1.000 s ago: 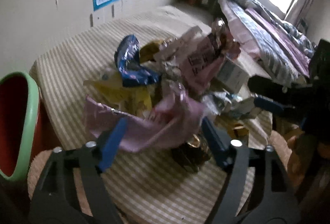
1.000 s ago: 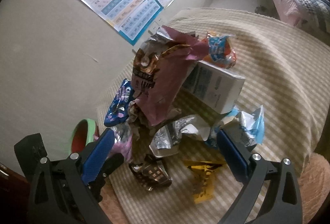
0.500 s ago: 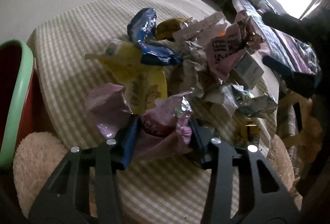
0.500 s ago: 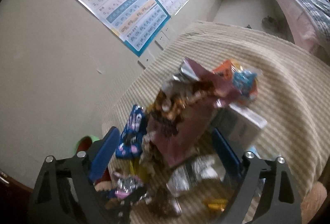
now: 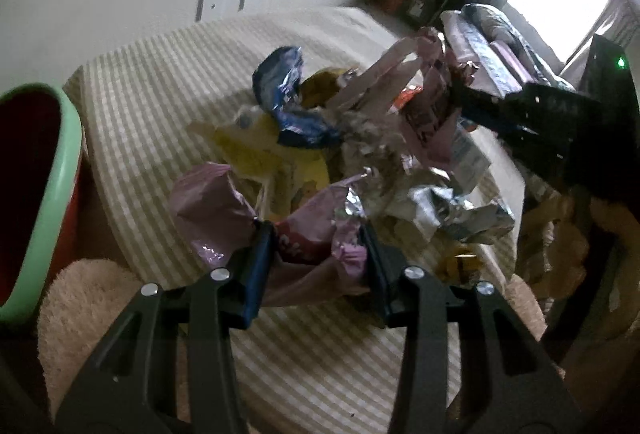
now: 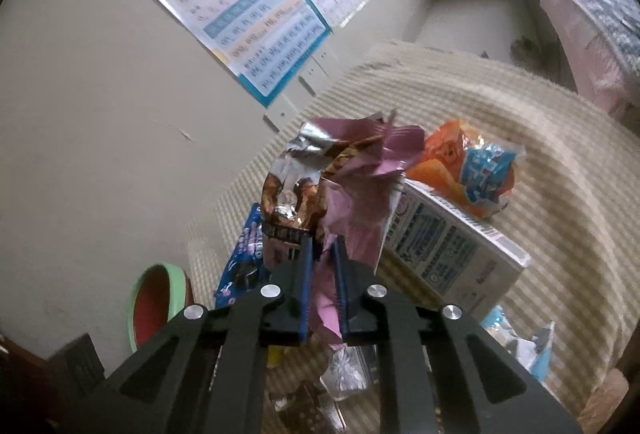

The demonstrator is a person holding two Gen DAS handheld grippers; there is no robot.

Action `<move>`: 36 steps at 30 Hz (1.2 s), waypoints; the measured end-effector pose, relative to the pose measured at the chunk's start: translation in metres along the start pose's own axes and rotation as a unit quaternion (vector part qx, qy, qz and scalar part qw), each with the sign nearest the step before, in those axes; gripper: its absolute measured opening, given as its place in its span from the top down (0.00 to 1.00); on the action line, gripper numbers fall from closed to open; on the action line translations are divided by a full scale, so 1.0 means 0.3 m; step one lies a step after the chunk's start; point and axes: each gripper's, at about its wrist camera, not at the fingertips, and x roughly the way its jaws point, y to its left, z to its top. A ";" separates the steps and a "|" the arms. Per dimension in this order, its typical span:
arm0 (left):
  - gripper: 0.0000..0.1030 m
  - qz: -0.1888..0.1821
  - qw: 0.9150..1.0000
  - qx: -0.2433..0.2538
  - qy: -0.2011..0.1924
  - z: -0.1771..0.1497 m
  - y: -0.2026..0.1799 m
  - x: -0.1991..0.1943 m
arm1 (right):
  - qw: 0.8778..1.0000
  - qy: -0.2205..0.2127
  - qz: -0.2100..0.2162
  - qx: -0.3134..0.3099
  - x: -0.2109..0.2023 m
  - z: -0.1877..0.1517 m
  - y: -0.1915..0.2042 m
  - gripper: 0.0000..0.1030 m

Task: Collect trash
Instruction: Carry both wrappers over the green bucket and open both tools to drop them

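A heap of snack wrappers lies on a round table with a striped cloth (image 5: 152,98). My left gripper (image 5: 316,246) is shut on a crumpled pink wrapper (image 5: 308,234) at the heap's near edge. My right gripper (image 6: 322,266) is shut on a purple and brown snack bag (image 6: 344,186) and holds it upright above the heap; this bag also shows in the left wrist view (image 5: 432,118). A blue wrapper (image 5: 284,98), a yellow wrapper (image 5: 256,150) and silver foil (image 5: 448,210) lie in the heap.
A red bin with a green rim (image 5: 36,194) stands at the left beside the table, also in the right wrist view (image 6: 156,298). A white carton (image 6: 444,254) and an orange bag (image 6: 468,170) lie on the table. A bed (image 6: 592,2) stands beyond.
My left gripper closed on the pink wrapper. My right gripper closed on the purple and brown bag and lifted it.
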 end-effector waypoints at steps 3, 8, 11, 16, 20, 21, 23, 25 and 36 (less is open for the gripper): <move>0.60 0.005 1.000 0.014 -0.017 0.007 -0.024 -0.029 | 1.000 -0.011 0.012 0.000 -0.045 -0.012 0.008 0.90; 0.60 -0.010 0.999 0.017 -0.042 0.030 -0.039 -0.090 | 0.999 -0.036 0.027 -0.014 -0.141 -0.027 0.047 0.92; 0.60 -0.017 0.998 0.009 -0.066 0.053 -0.029 -0.147 | 0.998 -0.045 0.033 -0.026 -0.183 -0.035 0.071 0.92; 0.60 -0.015 0.995 -0.022 -0.100 0.084 0.025 -0.229 | 0.998 -0.030 0.053 -0.018 -0.195 -0.051 0.086 0.93; 0.60 0.009 0.991 -0.047 -0.125 0.100 0.098 -0.289 | 0.997 -0.022 0.073 -0.029 -0.199 -0.062 0.139 0.93; 0.60 0.016 0.990 -0.058 -0.131 0.101 0.127 -0.305 | 0.996 -0.019 0.080 -0.033 -0.195 -0.062 0.159 0.93; 0.60 0.031 0.987 -0.076 -0.138 0.098 0.173 -0.325 | 0.995 -0.012 0.091 -0.044 -0.188 -0.067 0.199 0.93; 0.60 0.048 0.983 -0.102 -0.145 0.089 0.235 -0.342 | 0.993 0.002 0.101 -0.061 -0.157 -0.074 0.255 0.93; 0.60 0.122 0.953 -0.231 -0.154 -0.003 0.557 -0.406 | 0.972 0.120 0.159 -0.123 0.118 -0.188 0.563 0.93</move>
